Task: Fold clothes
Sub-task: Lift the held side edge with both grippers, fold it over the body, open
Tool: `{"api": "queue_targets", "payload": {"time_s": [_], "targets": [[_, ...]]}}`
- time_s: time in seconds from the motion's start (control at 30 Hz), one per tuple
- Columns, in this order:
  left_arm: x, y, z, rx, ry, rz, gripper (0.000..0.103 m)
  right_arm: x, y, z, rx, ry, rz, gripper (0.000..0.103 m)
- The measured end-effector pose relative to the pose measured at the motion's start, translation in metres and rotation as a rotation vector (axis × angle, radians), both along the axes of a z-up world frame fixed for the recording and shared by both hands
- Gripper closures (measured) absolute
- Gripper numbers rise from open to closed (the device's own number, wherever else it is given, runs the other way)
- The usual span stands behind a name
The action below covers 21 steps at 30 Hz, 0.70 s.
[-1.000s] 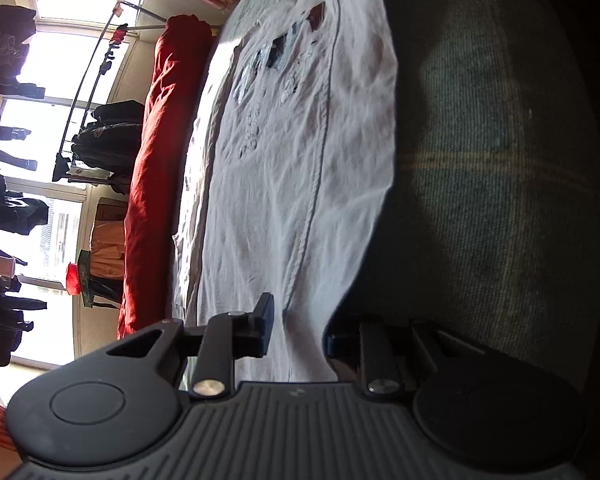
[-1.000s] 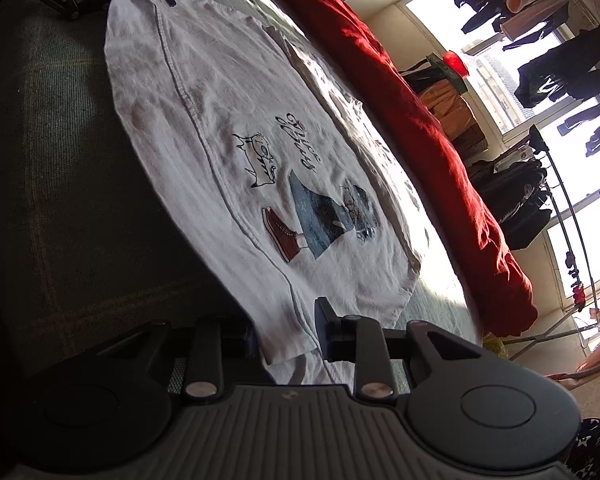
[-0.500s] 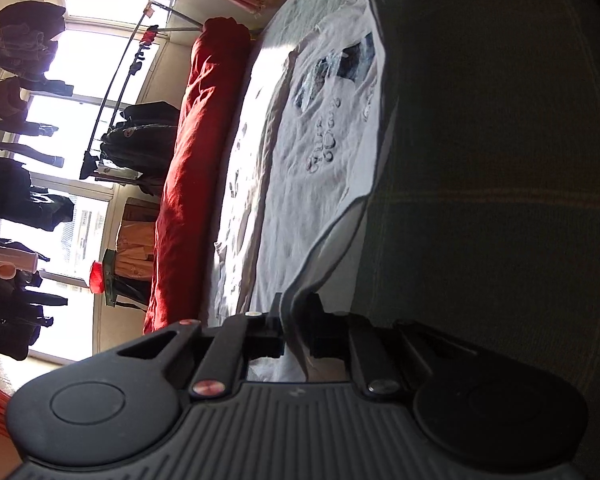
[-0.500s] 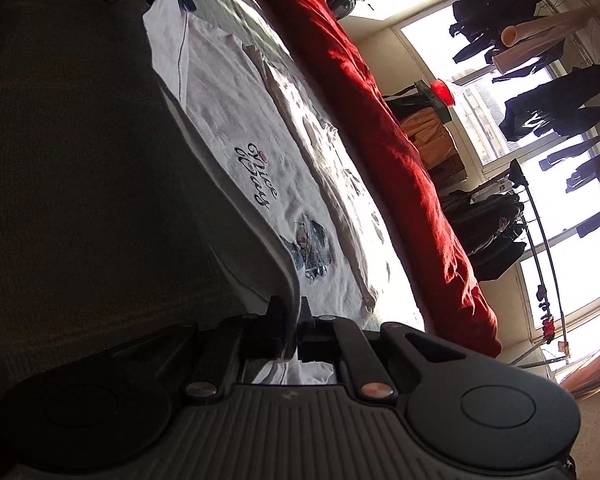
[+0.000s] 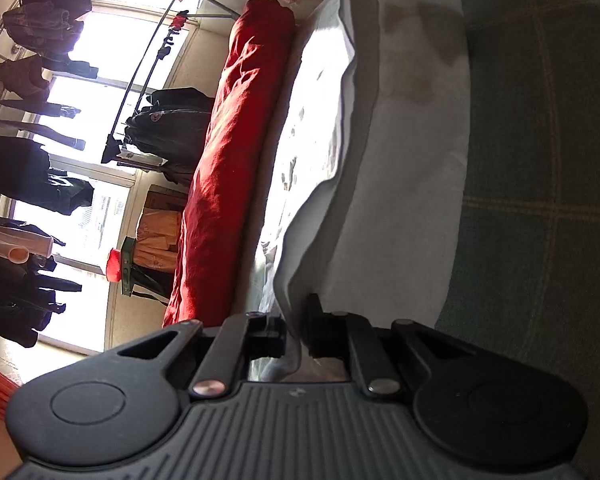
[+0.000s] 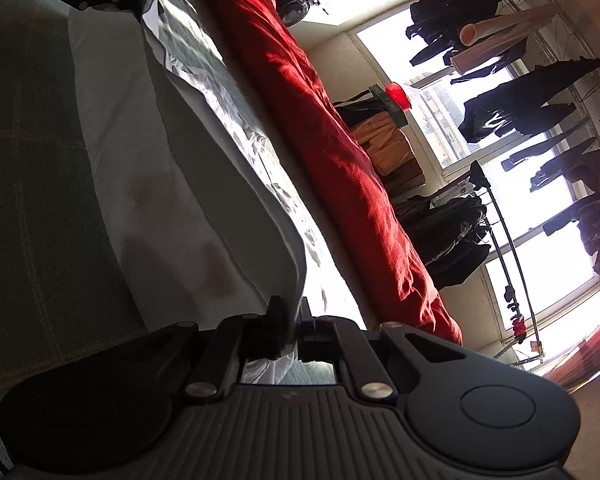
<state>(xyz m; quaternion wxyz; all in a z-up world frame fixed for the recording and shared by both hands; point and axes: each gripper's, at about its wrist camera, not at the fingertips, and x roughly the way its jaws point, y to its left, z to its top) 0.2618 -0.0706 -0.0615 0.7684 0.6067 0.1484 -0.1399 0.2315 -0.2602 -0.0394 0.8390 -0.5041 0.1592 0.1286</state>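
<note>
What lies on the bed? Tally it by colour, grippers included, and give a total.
White T-shirt: 1
Red rolled blanket: 1
Black grippers: 2, the left gripper and the right gripper, each shut on the shirt's edge
Total: 4

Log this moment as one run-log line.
task: fold clothes | left hand-held gripper: shut on white T-shirt | right hand-held gripper: shut on white T-shirt | edge lifted off green blanket
</note>
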Motion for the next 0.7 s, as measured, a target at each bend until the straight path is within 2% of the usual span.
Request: {"api": "queue_targets", "payload": {"time_s": [0.4,0.7], "targets": [[0.102,-0.004,0.005,-0.035,-0.015,0.037,0.095,0.110,-0.002,0.002,0.032,-0.029,-0.050,0.096],[0.164,-0.005,-0.008,-0.030,0.001,0.046,0.095,0.187,-0.006,-0.006,0.087,0.000,-0.093,0.096]]}}
